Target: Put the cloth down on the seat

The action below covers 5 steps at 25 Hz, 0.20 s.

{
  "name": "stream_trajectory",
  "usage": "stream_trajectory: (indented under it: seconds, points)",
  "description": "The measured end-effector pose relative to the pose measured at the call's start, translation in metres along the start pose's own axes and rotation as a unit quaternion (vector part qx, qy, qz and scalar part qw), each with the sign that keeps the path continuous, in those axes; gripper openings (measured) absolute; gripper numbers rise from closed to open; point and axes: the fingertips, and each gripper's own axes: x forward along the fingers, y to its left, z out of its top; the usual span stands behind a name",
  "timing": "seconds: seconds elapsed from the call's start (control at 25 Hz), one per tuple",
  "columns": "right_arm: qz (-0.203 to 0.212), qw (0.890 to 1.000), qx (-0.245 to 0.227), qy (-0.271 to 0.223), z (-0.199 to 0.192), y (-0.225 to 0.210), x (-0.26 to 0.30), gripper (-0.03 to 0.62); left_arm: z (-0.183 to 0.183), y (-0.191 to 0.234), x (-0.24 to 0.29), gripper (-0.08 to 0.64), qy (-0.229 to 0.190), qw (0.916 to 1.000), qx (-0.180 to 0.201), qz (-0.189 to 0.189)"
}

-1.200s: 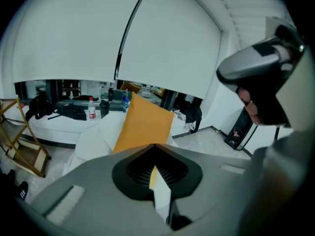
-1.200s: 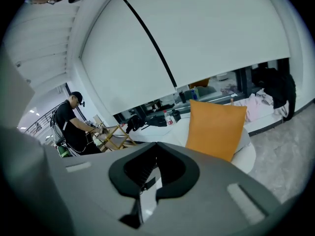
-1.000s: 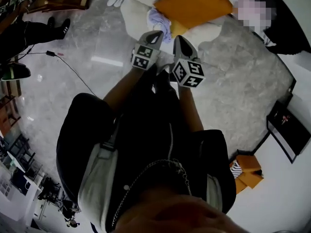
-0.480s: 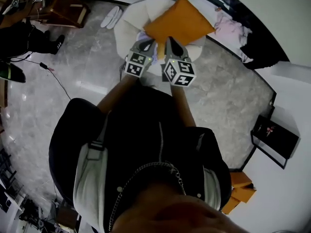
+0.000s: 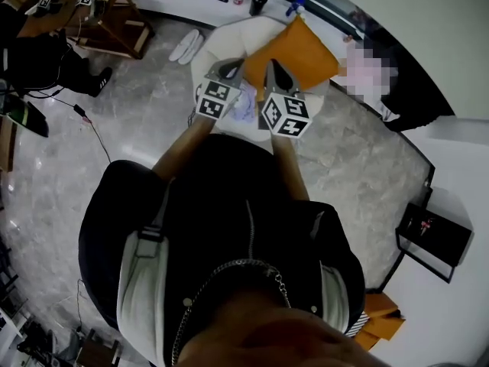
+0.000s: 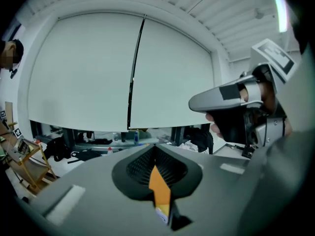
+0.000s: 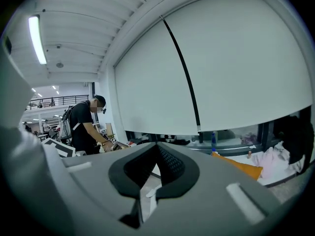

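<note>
Left gripper (image 5: 231, 67) and right gripper (image 5: 275, 69) are held side by side above the round cream upholstered seat (image 5: 218, 40), the fingers of each closed on nothing. The crumpled pale lilac cloth (image 5: 244, 107) lies on that seat below the fingers and slightly back from their tips, between the two grippers, about equally near each and free of both. It is a bunched heap with no clear long axis, short of the square orange cushion (image 5: 302, 52) ahead of the fingers, and placement is judged complete.

Bright, even indoor light; a ceiling strip lamp (image 7: 37, 38) glares white. The floor (image 5: 153, 121) shows pale reflections. Fisheye bends edges into black corners. The left tool (image 6: 157, 156), near the lens, is soft.
</note>
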Motion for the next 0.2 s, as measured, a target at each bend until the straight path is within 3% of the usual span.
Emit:
stream_trajectory:
  seconds: [0.2]
  points:
    - [0.005,1.0,-0.011,0.0,0.0057,0.0107,0.0105,-0.01,0.0037,0.0107,-0.0022,0.011,-0.004,1.0,0.001,-0.002]
